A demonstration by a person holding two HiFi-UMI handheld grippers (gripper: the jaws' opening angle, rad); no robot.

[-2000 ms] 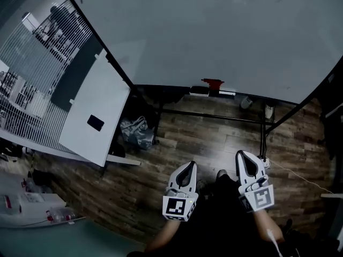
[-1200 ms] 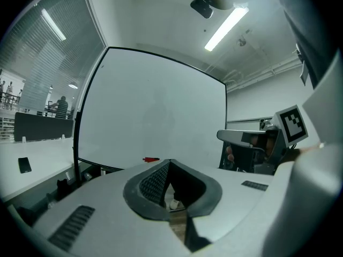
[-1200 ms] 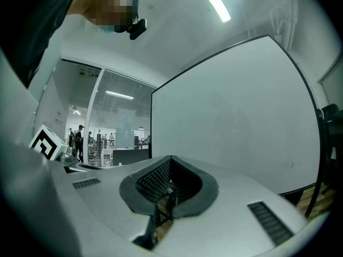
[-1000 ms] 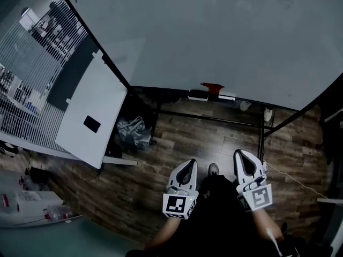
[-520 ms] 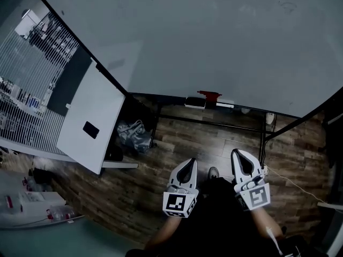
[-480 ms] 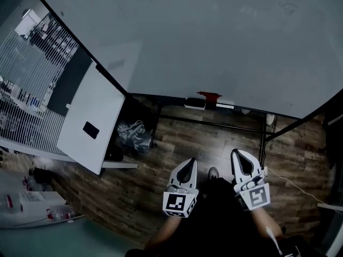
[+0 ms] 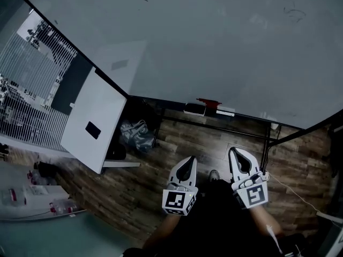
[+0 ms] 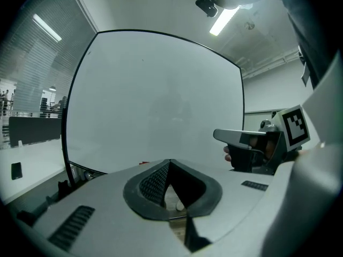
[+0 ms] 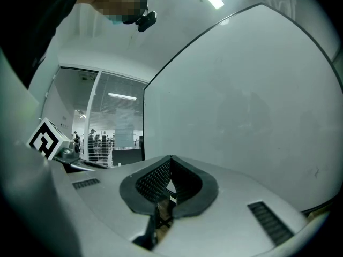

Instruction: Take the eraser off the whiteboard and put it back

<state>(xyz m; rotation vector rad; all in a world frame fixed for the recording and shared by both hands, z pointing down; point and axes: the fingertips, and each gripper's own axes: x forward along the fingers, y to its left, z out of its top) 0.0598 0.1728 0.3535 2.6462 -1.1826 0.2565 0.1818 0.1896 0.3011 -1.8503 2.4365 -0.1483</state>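
The whiteboard [image 7: 214,42] has drawn closer than it was two seconds ago. Its lower edge and the eraser [image 7: 209,101] sit lower in the head view, while both claws keep their place side by side at the bottom. The board's top and right side run out of the picture. The eraser is small and far off, so only a red bar shows, at the board's bottom edge. Its long axis runs along that edge, left to right. Its face and thickness cannot be made out. Just left of it a dark block [image 7: 194,110] lies on the ledge, and just right a white marker [image 7: 225,113]. Both are too small to read further.

The left claw [image 7: 188,159] is fully closed with nothing in it — its tips meet in its own view [image 8: 170,163]. The right claw [image 7: 234,151] is likewise closed and empty [image 9: 171,159]. Both point at the board, well short of the eraser, over a wood floor [image 7: 177,143].
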